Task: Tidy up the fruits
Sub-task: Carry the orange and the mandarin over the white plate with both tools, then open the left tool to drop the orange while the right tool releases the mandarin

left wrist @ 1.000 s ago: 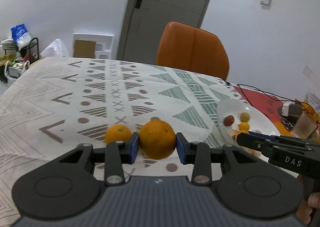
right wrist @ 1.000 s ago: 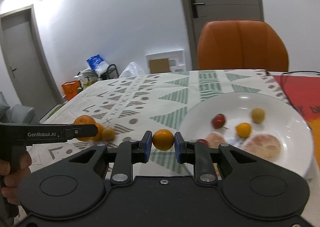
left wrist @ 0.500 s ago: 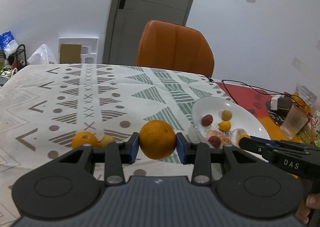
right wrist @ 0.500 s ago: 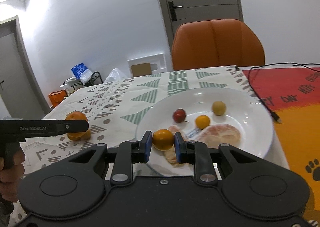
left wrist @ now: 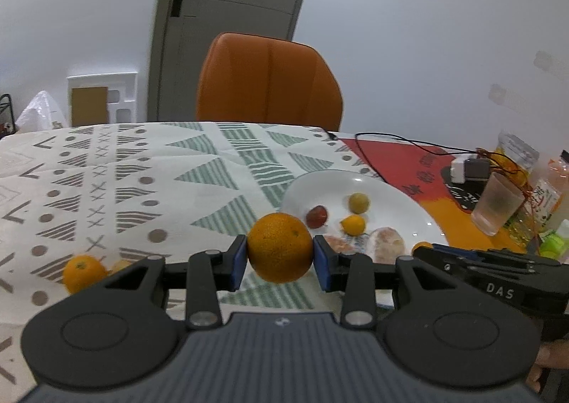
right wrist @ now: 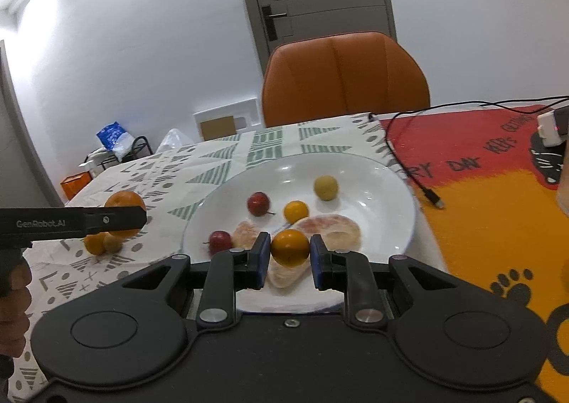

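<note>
Both sets of jaws are clamped on fruit. I have the left gripper point(left wrist: 280, 255) closed on a big orange point(left wrist: 280, 247) at lower centre of its frame, and the right gripper point(right wrist: 287, 255) pinching a small orange fruit point(right wrist: 290, 247), low in the middle of its frame.

What matters for the drop is the white plate point(right wrist: 387, 189). In the right view the small fruit hangs over the plate's near part, above the pale peeled pieces point(right wrist: 329, 228), so I judge that side is closer to releasing. In the left view the plate point(left wrist: 402, 202) lies right of and beyond the big orange, which sits over the patterned table point(left wrist: 106, 171).

Two more fruits point(left wrist: 83, 271) wait at lower left.
</note>
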Available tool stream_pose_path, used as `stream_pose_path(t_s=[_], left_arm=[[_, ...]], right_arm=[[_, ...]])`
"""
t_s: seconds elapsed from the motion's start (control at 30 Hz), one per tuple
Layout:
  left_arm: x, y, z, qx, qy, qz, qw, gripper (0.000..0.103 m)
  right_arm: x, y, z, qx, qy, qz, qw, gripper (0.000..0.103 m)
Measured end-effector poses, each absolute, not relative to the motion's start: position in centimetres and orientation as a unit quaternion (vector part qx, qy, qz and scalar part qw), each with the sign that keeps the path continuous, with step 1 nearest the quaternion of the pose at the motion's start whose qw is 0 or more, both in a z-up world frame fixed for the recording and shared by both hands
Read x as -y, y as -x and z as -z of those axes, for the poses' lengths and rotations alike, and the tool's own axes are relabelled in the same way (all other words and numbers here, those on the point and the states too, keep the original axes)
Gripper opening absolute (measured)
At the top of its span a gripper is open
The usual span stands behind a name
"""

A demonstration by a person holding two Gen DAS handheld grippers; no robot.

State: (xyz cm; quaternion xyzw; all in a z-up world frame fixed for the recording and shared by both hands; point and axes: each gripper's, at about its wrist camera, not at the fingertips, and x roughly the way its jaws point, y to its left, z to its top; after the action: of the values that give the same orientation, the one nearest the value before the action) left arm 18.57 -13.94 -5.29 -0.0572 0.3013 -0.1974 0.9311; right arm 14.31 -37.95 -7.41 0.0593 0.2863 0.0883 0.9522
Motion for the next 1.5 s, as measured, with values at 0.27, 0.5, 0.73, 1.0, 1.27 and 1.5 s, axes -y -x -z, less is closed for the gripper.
stream_pose_path(t_s=[0.27,0.5,0.73,1.0,1.27,1.5], left_arm=[[16.8,-18.7,5.6,-0.310,0.044,0.222,0.923,0.038],[18.7,-18.6,5.5,-0.311,0.033,0.232,0.921,0.038],[20.2,-18.7,5.8,-0.315,0.023,0.238,0.918,0.038],[22.1,-18.7,5.9,-0.317,0.011,0.252,0.914,0.038],[23.7,-18.8,6.0,-0.318,0.004,0.265,0.910,0.038],[24.5,-18.6,6.0,-0.318,0.000,0.271,0.909,0.038]], right_arm=[[39.6,-14.3,7.4,-0.283,-0.067,-0.070,0.954,0.022],[40.8,-14.6,7.4,-0.276,-0.076,-0.064,0.956,0.024],[42.2,-14.0,7.4,-0.267,-0.088,-0.053,0.958,0.027],[43.3,-12.9,7.3,-0.263,-0.100,-0.047,0.959,0.027],[43.6,-12.6,7.5,-0.262,-0.103,-0.050,0.958,0.027],[43.9,-12.4,7.7,-0.264,-0.109,-0.044,0.957,0.028]])
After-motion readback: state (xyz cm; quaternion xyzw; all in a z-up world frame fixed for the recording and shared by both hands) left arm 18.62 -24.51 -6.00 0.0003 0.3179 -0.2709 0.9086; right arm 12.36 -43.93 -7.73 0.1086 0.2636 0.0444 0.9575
